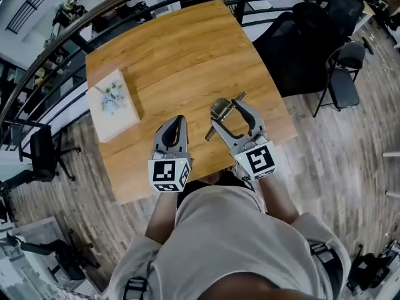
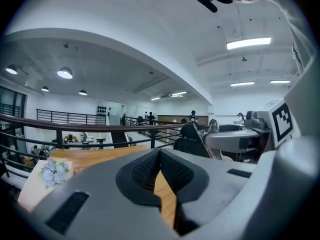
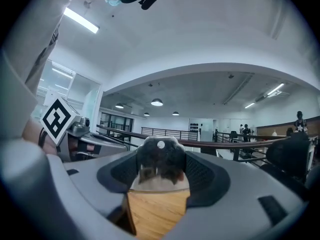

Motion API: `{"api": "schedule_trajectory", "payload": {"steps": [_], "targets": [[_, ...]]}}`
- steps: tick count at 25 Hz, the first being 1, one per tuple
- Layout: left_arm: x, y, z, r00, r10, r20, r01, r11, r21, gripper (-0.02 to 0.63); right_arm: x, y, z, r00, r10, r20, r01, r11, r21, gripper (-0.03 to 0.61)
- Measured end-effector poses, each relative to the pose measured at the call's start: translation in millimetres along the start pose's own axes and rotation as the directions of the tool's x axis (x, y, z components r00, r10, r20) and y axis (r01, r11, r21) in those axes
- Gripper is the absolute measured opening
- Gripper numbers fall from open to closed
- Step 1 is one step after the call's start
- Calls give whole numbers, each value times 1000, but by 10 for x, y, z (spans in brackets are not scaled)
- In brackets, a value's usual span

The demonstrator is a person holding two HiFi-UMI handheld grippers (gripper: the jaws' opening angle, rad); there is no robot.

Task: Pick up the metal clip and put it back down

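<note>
Right gripper [image 1: 230,107] has its jaws closed in on the metal clip [image 3: 160,158]: its own view shows the dark clip body filling the gap, with a pad [image 3: 199,176] bearing on each flank. The clip is at the jaw tips over the table [image 1: 175,55], close to the near edge and toward its right near corner. Whether the clip is clear of the wood or resting on it cannot be told from any view. The left gripper [image 1: 177,121] is pressed together on nothing and sits beside the right one at the same near edge, taking no part in the work. The step in hand appears to be the carry between lift and set-down. To do it well, hold the squeeze steady so the smooth metal does not slip or twist. Keep the gripper level and lower straight down onto bare wood inside the near edge rather than at its lip. Part the jaws only once the clip is bearing on the table. The flower-printed box [image 1: 112,105] near the left edge is well apart and poses no obstruction.
</note>
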State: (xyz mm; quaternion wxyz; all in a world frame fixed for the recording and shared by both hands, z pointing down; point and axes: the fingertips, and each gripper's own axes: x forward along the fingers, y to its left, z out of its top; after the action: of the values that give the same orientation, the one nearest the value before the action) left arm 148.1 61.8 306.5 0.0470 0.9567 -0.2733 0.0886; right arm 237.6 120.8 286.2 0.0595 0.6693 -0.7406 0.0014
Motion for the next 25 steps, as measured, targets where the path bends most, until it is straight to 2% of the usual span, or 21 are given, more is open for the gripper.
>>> {"api": "schedule_trajectory", "payload": {"steps": [6, 11, 19, 25], "targets": [[437, -548, 92, 999, -33, -6, 33, 999, 11, 25, -287, -596, 91, 999, -14, 53, 15, 1000, -9, 298], [687, -587, 97, 998, -52, -19, 52, 999, 4, 25, -255, -868, 52, 998, -51, 40, 51, 999, 0, 298], [1017, -593, -121, 991, -124, -50, 122, 992, -45, 25, -125, -1132, -76, 992, -116, -41, 115, 993, -18, 298], [1254, -574, -306, 975, -209, -75, 202, 975, -96, 25, 88, -1407, -160, 982, -134, -130, 117, 984, -132, 298]]}}
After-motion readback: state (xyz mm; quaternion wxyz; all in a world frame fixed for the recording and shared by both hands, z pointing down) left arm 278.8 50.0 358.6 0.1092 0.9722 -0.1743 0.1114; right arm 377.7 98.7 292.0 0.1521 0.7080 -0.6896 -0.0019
